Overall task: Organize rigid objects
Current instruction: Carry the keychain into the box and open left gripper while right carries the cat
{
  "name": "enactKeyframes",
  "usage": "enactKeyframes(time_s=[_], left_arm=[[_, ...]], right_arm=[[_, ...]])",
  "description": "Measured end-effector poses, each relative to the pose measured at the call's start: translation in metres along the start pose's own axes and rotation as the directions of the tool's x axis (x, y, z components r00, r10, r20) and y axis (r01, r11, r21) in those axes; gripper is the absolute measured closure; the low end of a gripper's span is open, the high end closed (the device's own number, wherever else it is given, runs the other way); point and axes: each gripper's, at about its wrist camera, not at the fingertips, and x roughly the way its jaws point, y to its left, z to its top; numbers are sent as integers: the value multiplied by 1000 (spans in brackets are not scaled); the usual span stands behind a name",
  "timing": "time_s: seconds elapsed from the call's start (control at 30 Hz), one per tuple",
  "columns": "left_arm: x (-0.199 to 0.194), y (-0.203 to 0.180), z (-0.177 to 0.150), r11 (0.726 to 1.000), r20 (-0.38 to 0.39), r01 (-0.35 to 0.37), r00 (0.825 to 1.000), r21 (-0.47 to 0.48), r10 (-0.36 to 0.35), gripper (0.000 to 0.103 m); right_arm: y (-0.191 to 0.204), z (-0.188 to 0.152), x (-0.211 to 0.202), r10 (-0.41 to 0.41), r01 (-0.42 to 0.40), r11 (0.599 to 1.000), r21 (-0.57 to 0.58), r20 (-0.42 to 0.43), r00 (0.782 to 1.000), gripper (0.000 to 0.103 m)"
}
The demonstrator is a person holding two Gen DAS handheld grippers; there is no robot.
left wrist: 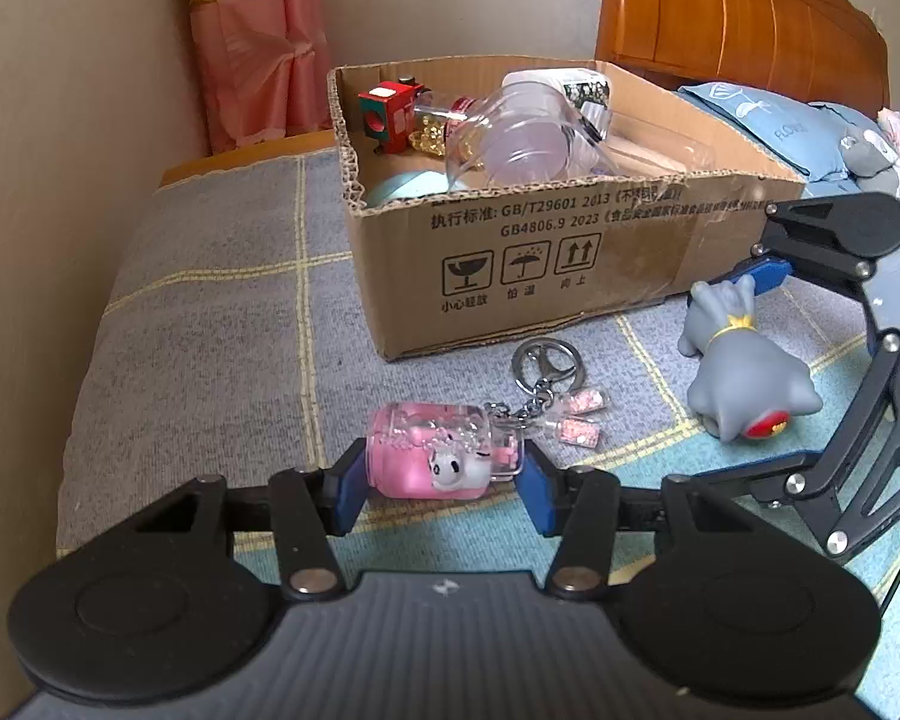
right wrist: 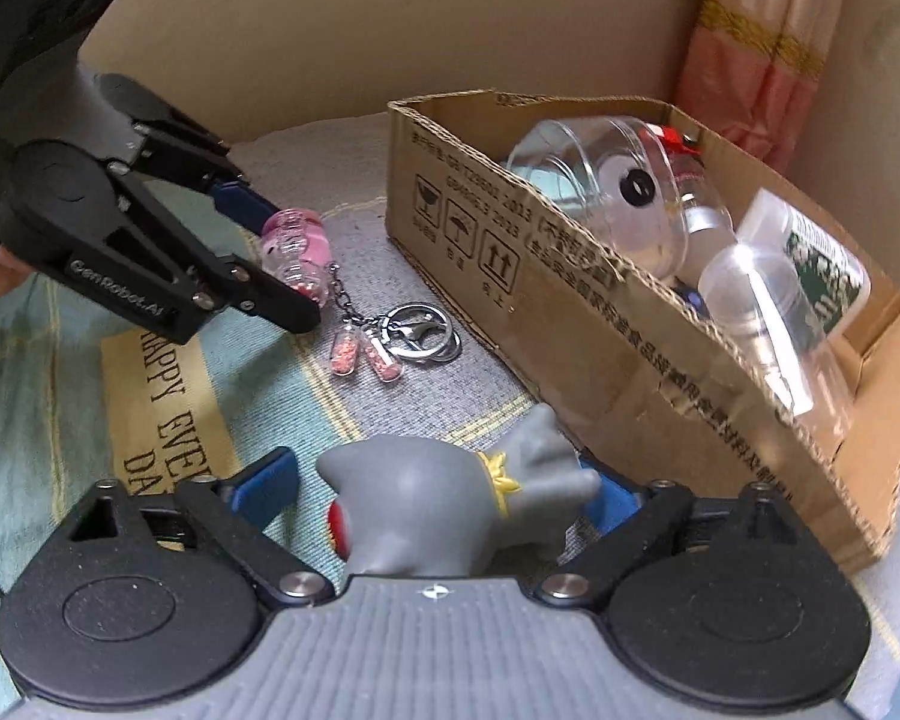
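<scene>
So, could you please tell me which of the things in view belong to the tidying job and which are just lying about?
Part of the job:
- pink jar keychain, between the left gripper's pads
- grey cat figurine, inside the right gripper
- cardboard box, already holding jars and toys

Just lying about:
- blue pillow
- pink curtain
- wooden headboard

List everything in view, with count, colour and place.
box: 1, brown cardboard, on the bed cover
jars: several, clear, lying in the box
toy train: 1, red, box's far corner
keychain: 1, pink bottle charm with chain, on the cover between the left tongs' pads
cat figure: 1, grey, on the cover between the right tongs' fingers
curtain: 1, pink, behind
left tongs: black, blue pads
right tongs: black, blue pads
</scene>
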Motion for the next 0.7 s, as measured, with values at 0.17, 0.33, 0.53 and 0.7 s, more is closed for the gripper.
enactKeyframes(time_s=[0.17,0.33,0.53,0.7], left_arm=[[1,0,1,1000,-5,12,1000,6,-12,47],[2,2,4,1000,-5,18,1000,2,-18,53],[-2,3,7,999,-23,34,999,18,-34,53],[-14,3,13,998,-31,53,998,33,-52,53]], right_arm=[[0,1,-7,-19,19,999,-36,-16,1000,18],[1,0,-13,-20,19,1000,-22,-34,999,19],[-2,0,-29,2,-1,998,55,-21,1000,20],[-3,2,-49,-12,13,998,64,-14,1000,20]])
